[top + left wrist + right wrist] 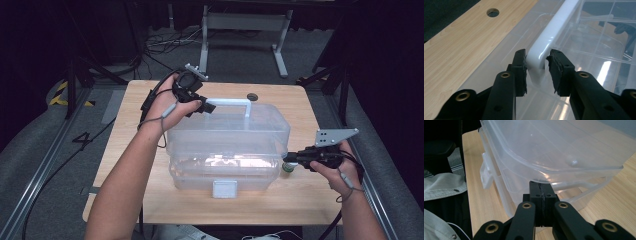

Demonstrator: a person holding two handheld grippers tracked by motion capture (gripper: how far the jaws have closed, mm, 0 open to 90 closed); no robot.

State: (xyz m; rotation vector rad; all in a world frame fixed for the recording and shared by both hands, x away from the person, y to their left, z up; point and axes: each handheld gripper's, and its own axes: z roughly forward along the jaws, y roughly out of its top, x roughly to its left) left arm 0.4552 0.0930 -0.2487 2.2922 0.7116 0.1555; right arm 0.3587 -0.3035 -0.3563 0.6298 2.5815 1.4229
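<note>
A clear plastic storage box point(227, 145) with a lid stands in the middle of the wooden table point(132, 130). A white handle point(230, 101) runs along the lid's far side. My left gripper point(207, 106) reaches in from the left to the handle's left end. In the left gripper view the handle's bend point(536, 57) sits between the pads of the left gripper point(537, 57), with a thin gap at the right pad, so the jaws stand open around it. My right gripper point(289, 159) is shut at the box's right end. Its closed tip point(541, 185) sits just beneath the lid's rim point(574, 170).
A white latch point(224, 189) hangs at the box's front; another latch point(485, 176) shows in the right gripper view. The table has a round hole point(251, 96) behind the box. A small greenish round thing point(288, 168) lies below the right gripper's tip. Cables and metal stands surround the table.
</note>
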